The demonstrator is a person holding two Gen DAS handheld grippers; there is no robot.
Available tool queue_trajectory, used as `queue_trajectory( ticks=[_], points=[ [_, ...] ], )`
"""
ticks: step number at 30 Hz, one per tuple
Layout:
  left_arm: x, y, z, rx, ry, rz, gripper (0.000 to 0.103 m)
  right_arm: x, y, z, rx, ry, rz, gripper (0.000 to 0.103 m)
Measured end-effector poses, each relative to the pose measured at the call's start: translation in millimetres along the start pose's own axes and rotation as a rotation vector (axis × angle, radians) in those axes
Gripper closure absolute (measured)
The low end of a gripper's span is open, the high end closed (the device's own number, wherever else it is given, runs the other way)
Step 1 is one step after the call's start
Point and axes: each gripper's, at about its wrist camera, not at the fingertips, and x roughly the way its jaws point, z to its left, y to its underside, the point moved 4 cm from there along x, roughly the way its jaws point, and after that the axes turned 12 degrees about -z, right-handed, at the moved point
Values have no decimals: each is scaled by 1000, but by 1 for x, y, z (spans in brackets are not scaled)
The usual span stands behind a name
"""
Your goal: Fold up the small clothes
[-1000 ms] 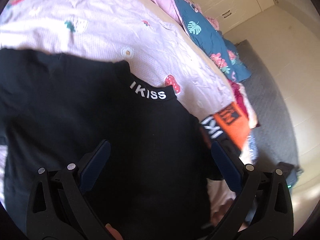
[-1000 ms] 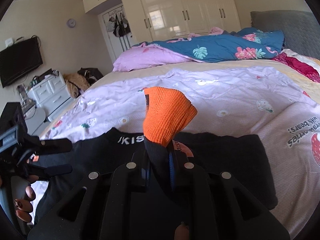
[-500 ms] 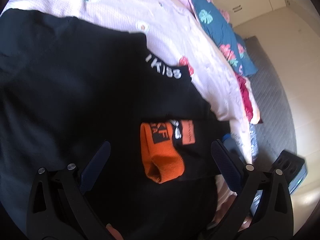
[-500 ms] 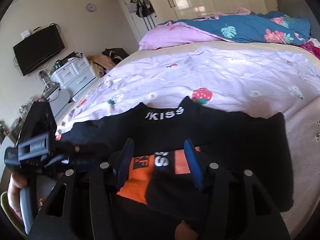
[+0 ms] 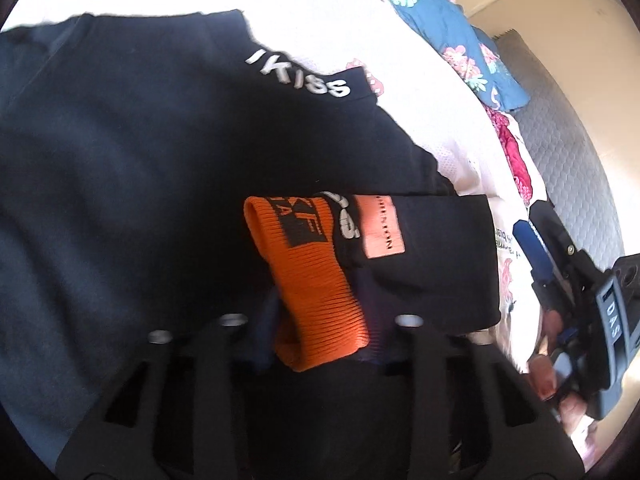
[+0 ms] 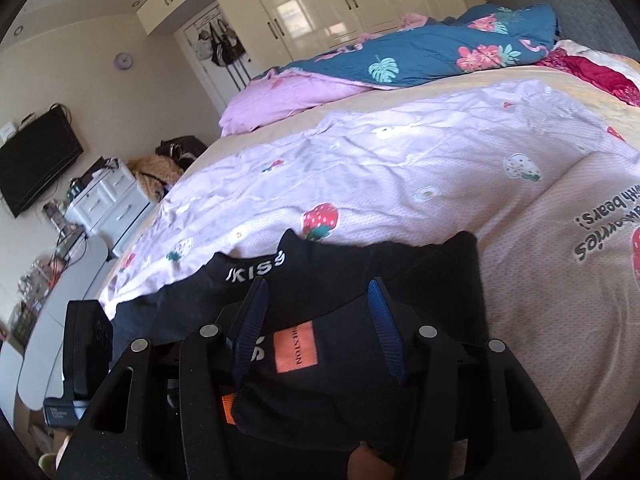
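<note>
A black top [image 5: 132, 184] with white "IKISS" lettering on its collar [image 5: 298, 74] lies flat on the bed. Its right sleeve, with an orange cuff [image 5: 316, 280] and an orange patch [image 5: 380, 226], is folded across the body. My left gripper [image 5: 320, 320] is shut on the orange cuff. My right gripper [image 6: 320, 332] is open, its blue pads either side of the folded sleeve's patch [image 6: 294, 346], above the top [image 6: 400, 276]. The right gripper also shows at the right edge of the left wrist view [image 5: 560, 264].
The pink strawberry-print bedsheet [image 6: 400, 176] spreads beyond the top. A blue floral quilt [image 6: 432, 52] and pink bedding [image 6: 288, 96] lie at the far end. A grey headboard [image 5: 568, 152] is on the right; drawers [image 6: 108, 200] and a TV [image 6: 36, 160] stand left of the bed.
My right gripper laid the sleeve across the top, let go and opened. My left gripper moved in and closed on the orange cuff.
</note>
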Motion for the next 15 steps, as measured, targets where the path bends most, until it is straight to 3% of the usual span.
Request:
queue_trajectory(
  ticks=[7,15],
  points=[
    [-38,-15,-41,142,45,-128,97,-18,-22,-30,25,79,-72,52],
    [-98,-49,-91,209,127,-274,99,-29,-31,-61,58,163,-102,52]
  ],
)
